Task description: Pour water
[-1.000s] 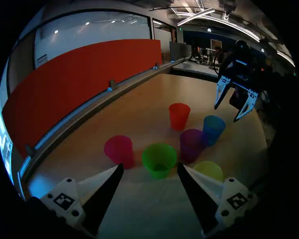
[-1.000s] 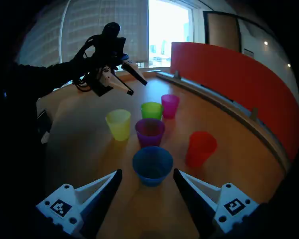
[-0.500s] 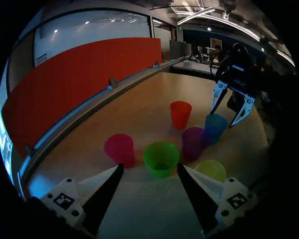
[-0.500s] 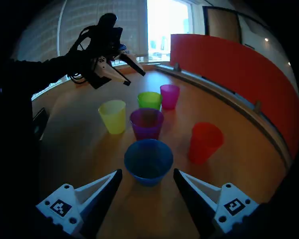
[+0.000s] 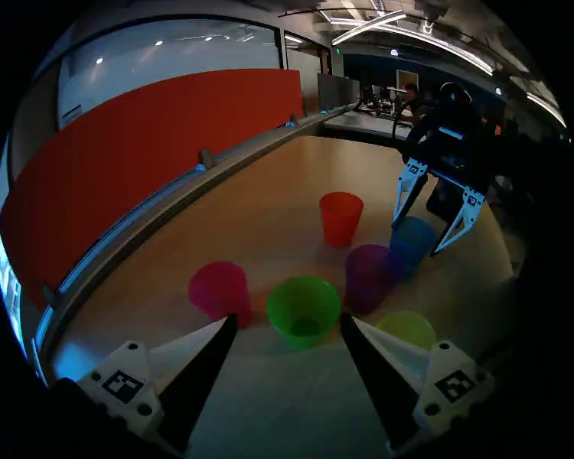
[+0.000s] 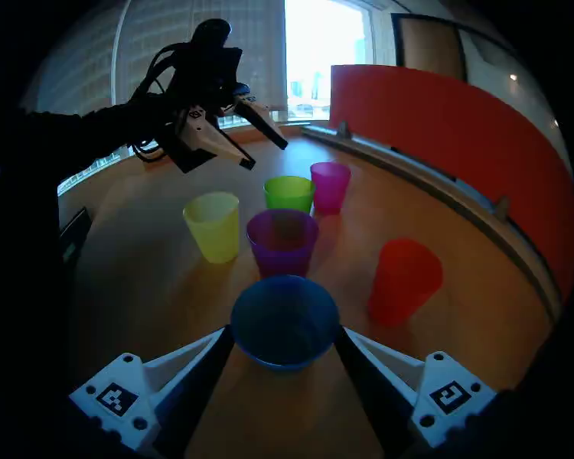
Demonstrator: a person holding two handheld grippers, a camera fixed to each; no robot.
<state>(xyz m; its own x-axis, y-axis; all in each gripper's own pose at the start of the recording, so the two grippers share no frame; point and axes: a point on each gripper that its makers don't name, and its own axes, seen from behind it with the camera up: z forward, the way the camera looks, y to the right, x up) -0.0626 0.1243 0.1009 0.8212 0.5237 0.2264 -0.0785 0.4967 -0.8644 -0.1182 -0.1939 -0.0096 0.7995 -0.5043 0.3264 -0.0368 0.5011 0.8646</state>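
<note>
Straddling the blue cup (image 6: pixel 285 317), the right tool (image 6: pixel 282 332) gapes, possibly touching it.

Cups 6: pink cup (image 5: pixel 220 287), green cup (image 5: pixel 304 310), yellow cup (image 5: pixel 406 329), purple cup (image 5: pixel 367 271), blue cup (image 5: pixel 412 241), red cup (image 5: pixel 340 218) | Grippers 2: left gripper (image 5: pixel 285 317), right gripper (image 6: pixel 282 329)

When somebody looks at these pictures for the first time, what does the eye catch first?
Six coloured cups stand close together on the wooden table. The blue cup sits inside the open right tongs. A long red partition runs along the table's edge.
</note>
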